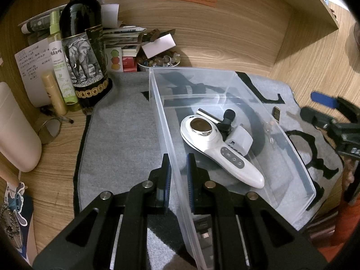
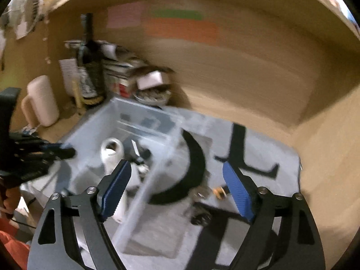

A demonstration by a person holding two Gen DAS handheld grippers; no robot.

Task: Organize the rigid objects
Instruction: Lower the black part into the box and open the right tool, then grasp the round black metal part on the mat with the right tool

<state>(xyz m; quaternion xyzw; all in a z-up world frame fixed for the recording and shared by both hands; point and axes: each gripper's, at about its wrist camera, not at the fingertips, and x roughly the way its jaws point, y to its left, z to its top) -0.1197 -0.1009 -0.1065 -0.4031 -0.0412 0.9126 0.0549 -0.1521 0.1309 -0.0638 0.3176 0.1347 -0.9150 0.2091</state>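
A clear plastic bin (image 1: 290,148) stands on a grey mat (image 1: 126,135). Inside lie a white handheld massager (image 1: 216,144), a small grey device (image 1: 239,138) and a black-tipped piece (image 1: 228,117). My left gripper (image 1: 178,175) is shut on the bin's near left wall. My right gripper (image 2: 177,189) is open and empty above the bin's right wall (image 2: 155,173); its view is blurred. It shows at the right edge of the left wrist view (image 1: 324,112). Small objects lie on the mat right of the bin: a dark and gold piece (image 1: 276,113) and some small parts (image 2: 219,192).
A wine bottle (image 1: 83,45), spray bottles (image 1: 60,67), a cream jug (image 1: 15,130), papers and a bowl of beads (image 1: 159,61) crowd the back left corner. Wooden walls close in behind and to the right.
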